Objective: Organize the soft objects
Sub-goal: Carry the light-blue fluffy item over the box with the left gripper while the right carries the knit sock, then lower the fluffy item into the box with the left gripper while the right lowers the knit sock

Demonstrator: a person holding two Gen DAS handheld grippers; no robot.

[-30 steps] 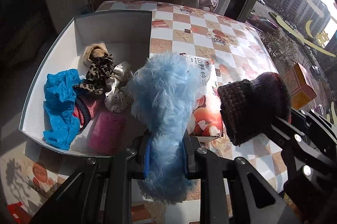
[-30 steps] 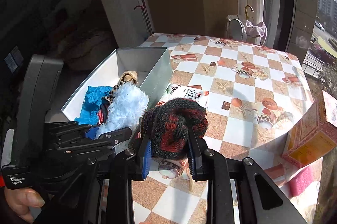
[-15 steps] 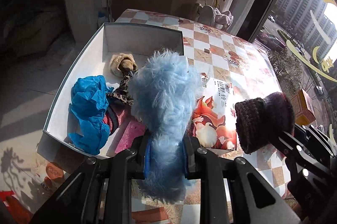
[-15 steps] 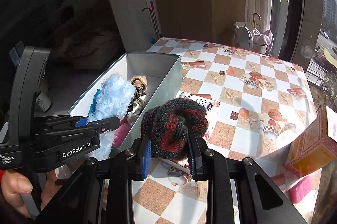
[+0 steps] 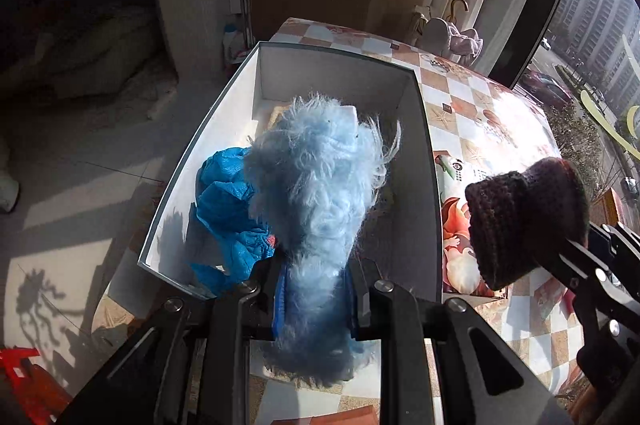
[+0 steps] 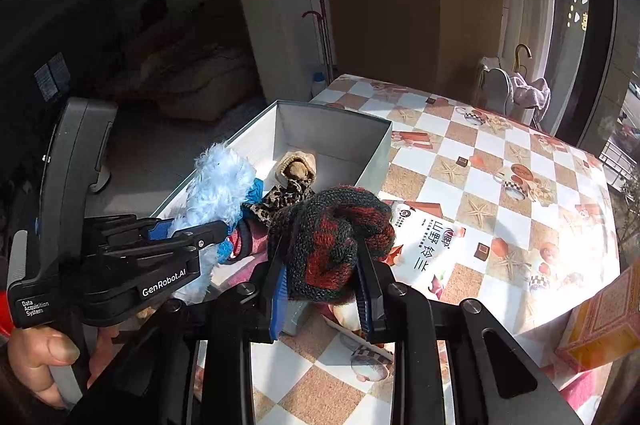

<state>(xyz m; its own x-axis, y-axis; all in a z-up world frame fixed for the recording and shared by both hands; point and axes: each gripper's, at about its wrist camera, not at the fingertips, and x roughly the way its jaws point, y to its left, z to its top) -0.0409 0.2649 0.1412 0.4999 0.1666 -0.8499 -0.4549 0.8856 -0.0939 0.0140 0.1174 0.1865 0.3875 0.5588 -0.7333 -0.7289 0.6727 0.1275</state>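
Observation:
My left gripper (image 5: 316, 299) is shut on a fluffy light-blue plush piece (image 5: 316, 185) and holds it above the near end of an open white box (image 5: 340, 65). The plush also shows in the right wrist view (image 6: 218, 185). My right gripper (image 6: 322, 291) is shut on a dark red-and-black knitted piece (image 6: 332, 237), held above the table just right of the box (image 6: 332, 113). The knit shows in the left wrist view (image 5: 524, 221). Inside the box lie a blue crumpled cloth (image 5: 228, 209), a leopard-print piece (image 6: 286, 199) and a tan knit item (image 6: 296, 165).
A printed packet (image 6: 428, 249) lies on the checkered tablecloth (image 6: 500, 161) beside the box. An orange carton (image 6: 604, 325) stands at the table's right edge. A chair with cloth (image 6: 516, 89) stands behind the table. The floor drops off left of the box.
Both grippers have moved left toward the box. The blue plush is now over the box interior, and the knitted piece has come closer to the box's right wall.

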